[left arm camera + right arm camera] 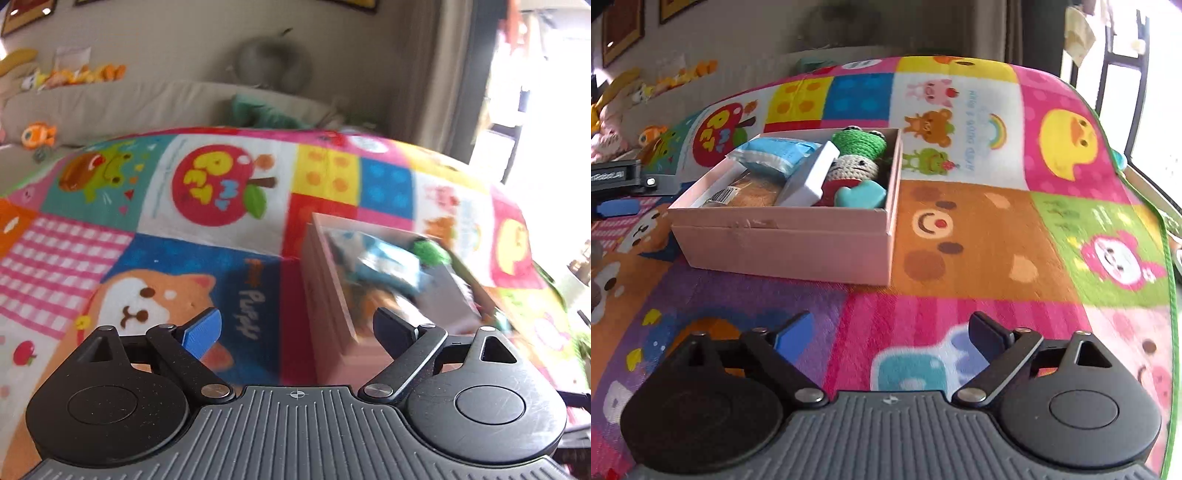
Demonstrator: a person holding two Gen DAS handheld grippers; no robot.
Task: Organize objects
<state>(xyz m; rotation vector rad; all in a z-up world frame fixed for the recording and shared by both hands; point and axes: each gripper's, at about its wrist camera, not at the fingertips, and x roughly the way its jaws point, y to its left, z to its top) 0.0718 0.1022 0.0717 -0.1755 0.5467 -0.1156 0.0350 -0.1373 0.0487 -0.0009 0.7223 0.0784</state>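
**Box on the mat, items packed inside**

The box (783, 240) sits on the play mat (979, 236), at about eleven o'clock from the right gripper (892, 332). Inside it, a packet (775, 155) lies at the far left, a small carton (809, 177) leans mid-box, a crocheted doll (857, 155) lies at its right, and a heart-shaped piece (860, 195) rests nearest the front wall. The left gripper (295, 328) hovers beside the box's left wall.

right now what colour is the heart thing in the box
Teal heart, clearest in the right wrist view.

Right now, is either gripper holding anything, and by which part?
Nothing is held. The left gripper and right gripper are both open and empty; the pink box sits on the mat, untouched.
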